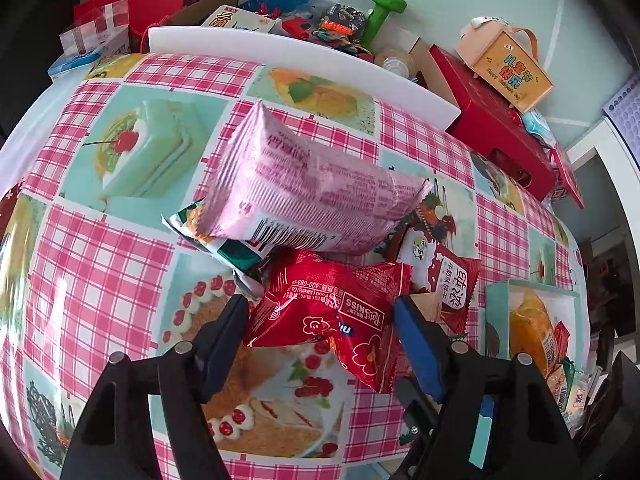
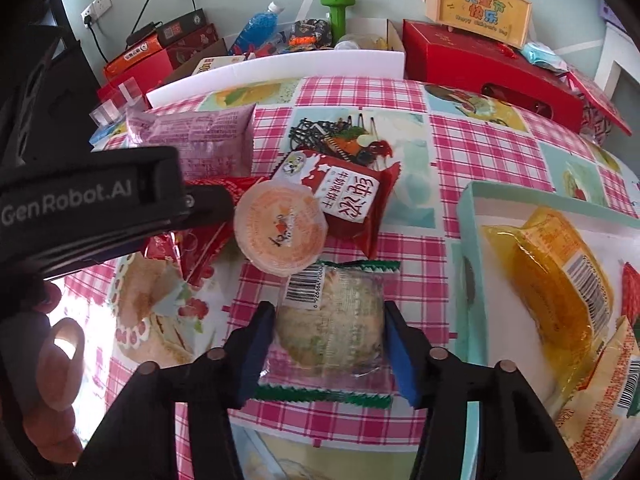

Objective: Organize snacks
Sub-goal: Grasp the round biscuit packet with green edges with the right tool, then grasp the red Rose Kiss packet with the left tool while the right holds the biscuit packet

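Right gripper (image 2: 328, 344) had its jaws clamped on the clear-wrapped round cake (image 2: 330, 320) lying on the bench (image 2: 400, 248). Left gripper (image 1: 320, 336) jaws stood apart around the red snack packet (image 1: 324, 304), pads not clearly pressing. Teal box (image 2: 468, 240) sat right.

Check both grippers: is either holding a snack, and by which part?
Right gripper is clamped on the round pastry in the clear wrapper, pads on its two sides. Left gripper straddles the red snack packet, but a firm hold cannot be told.

Counter (image 2: 400, 104): you see pink-checked cloth with cake pictures.
Floor (image 1: 460, 8): pale green.
Wall socket (image 2: 94, 10): beyond the far-left corner.
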{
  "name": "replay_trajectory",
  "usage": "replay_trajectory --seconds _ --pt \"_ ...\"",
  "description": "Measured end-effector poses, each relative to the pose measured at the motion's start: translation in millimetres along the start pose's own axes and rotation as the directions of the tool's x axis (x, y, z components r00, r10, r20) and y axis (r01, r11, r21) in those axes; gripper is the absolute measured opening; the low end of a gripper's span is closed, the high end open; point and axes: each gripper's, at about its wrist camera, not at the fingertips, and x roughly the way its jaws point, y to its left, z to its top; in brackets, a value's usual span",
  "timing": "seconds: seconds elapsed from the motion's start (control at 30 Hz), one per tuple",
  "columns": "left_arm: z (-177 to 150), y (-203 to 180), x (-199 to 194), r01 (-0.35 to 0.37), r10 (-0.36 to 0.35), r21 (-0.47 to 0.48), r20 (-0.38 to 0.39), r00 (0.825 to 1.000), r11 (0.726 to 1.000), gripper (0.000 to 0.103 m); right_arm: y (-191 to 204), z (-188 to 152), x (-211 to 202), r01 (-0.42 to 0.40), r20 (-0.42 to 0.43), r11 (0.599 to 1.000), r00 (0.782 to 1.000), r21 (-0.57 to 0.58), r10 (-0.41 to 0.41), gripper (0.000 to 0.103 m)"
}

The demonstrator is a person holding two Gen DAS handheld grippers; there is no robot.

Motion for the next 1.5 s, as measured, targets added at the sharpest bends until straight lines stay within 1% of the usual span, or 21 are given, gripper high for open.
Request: replay_trajectory --seconds 0.03,0.13,0.23,0.27,0.3,0.37,0.53,0.8,0.93,1.2,1.33,1.43,1.5 --pt "-1 -1 0 -0.006 0.006 0.004 -0.003 1.0 1.0 0.075 -2 0 -1 0.004 -0.001 1.0 1.0 0.0 -0.004 0.053" --pt "-5 -6 -4 -0.033 0.033 0.019 -0.008 0.999 0.999 0.074 -9 -3 -4 0.007 -0.005 1.0 1.0 0.012 -0.006 0.052" --pt "-7 -10 -5 -0.053 0.054 0.029 -0.011 0.998 0.998 0.073 -17 -6 -9 -0.012 -0.006 0.999 1.0 0.032 0.013 0.052" --pt "-8 -10 -7 -0.058 0.058 0.031 -0.008 0.998 0.998 0.071 -20 -7 -11 -0.025 -0.007 0.999 1.0 0.044 0.025 0.052" --pt "-9 -10 -10 -0.059 0.059 0.03 -0.005 0.998 0.998 0.065 -22 -8 -13 -0.035 -0.007 0.998 0.999 0.053 0.036 0.052" --pt "-11 -9 -17 -0.055 0.055 0.025 0.002 0.998 0.998 0.061 -25 -9 -19 -0.049 0.003 0.997 0.999 0.06 0.049 0.052" --pt "-15 -8 -20 -0.067 0.067 0.012 -0.002 0.998 0.998 0.06 -27 -9 -33 -0.06 0.032 0.997 0.998 0.053 0.059 0.052" --pt "-19 -8 -32 -0.08 0.08 -0.003 0.017 0.997 0.997 0.053 -33 -11 -42 -0.082 0.044 0.994 0.996 0.068 0.079 0.052" --pt "-21 -9 -38 -0.088 0.088 0.0 0.027 0.996 0.996 0.052 -36 -11 -45 -0.087 0.047 0.993 0.995 0.076 0.084 0.052" --pt "-37 -10 -40 -0.122 0.121 0.006 0.009 0.993 0.993 0.052 -42 -12 -45 -0.093 0.034 0.991 0.995 0.093 0.091 0.052" --pt "-43 -10 -40 -0.123 0.123 0.007 -0.005 0.992 0.992 0.052 -41 -14 -39 -0.091 -0.001 0.992 0.996 0.088 0.092 0.052" --pt "-43 -13 -41 -0.132 0.133 0.017 -0.01 0.991 0.991 0.053 -37 -17 -38 -0.092 -0.009 0.993 0.996 0.07 0.093 0.052" --pt "-43 -13 -41 -0.125 0.126 0.011 -0.012 0.992 0.992 0.055 -35 -17 -36 -0.102 -0.019 0.992 0.994 0.069 0.103 0.052"
